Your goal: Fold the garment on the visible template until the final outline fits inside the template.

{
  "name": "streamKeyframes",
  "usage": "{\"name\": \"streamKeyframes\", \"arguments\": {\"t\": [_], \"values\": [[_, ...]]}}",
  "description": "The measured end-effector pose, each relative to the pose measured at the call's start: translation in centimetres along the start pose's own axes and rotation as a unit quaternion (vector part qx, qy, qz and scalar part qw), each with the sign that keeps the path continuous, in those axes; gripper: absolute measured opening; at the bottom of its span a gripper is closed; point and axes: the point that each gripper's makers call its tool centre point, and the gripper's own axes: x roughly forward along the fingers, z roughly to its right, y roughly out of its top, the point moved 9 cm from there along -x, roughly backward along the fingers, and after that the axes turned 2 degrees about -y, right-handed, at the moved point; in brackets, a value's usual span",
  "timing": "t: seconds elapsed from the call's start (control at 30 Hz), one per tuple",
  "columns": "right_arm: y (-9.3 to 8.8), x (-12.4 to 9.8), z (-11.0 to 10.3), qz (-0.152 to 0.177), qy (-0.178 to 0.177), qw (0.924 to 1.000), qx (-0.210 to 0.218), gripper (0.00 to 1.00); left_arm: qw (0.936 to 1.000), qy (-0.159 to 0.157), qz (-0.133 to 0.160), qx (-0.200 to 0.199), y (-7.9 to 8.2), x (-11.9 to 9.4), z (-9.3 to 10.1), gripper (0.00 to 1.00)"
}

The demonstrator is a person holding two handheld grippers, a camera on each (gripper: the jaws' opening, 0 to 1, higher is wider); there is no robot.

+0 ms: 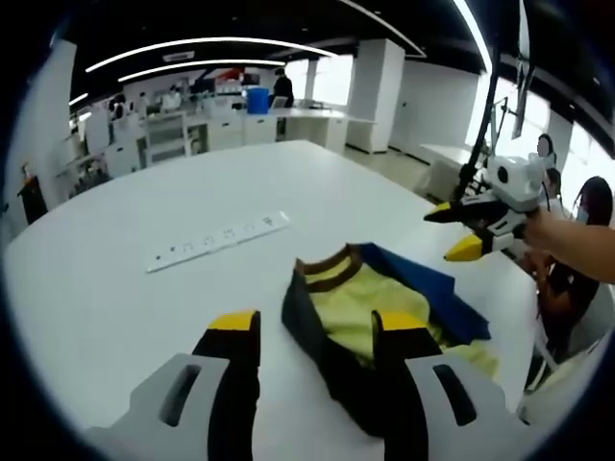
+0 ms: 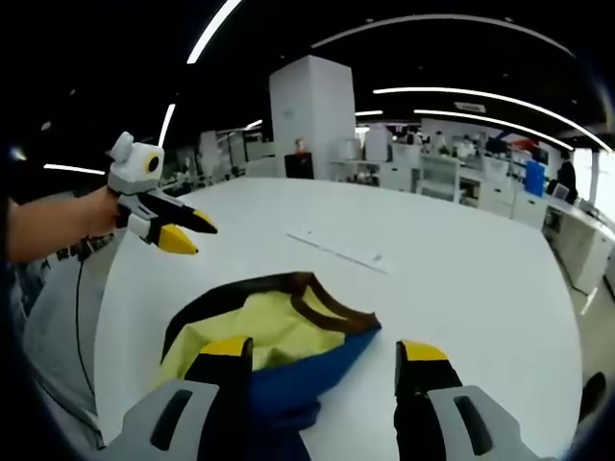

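A folded garment (image 1: 351,298), yellow with a brown collar, dark sides and blue fabric under it, lies on the white table (image 1: 115,307). My left gripper (image 1: 319,327) hovers open just short of it, the right jaw overlapping the dark edge. My right gripper (image 1: 444,236) comes in from the right, held in the air by a hand, open and empty. In the right gripper view the garment (image 2: 259,327) lies before my right gripper (image 2: 325,351), whose jaws stand wide apart. The left gripper (image 2: 200,238) hangs open above the table's far left edge.
A long white power strip (image 1: 216,240) lies flat on the table beyond the garment, also seen as a power strip (image 2: 341,250) in the right gripper view. A person sits at the table's right edge (image 1: 586,230). Office desks and cabinets stand behind.
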Motion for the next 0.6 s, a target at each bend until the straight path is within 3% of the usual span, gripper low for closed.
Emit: {"name": "streamKeyframes", "arguments": {"t": [0.6], "values": [[-1.1,-2.5,-2.2,-0.008,0.011,0.9999,-0.006,0.53,0.9991,-0.012,-0.032,-0.024,-3.3,-1.7,1.3,0.39]]}}
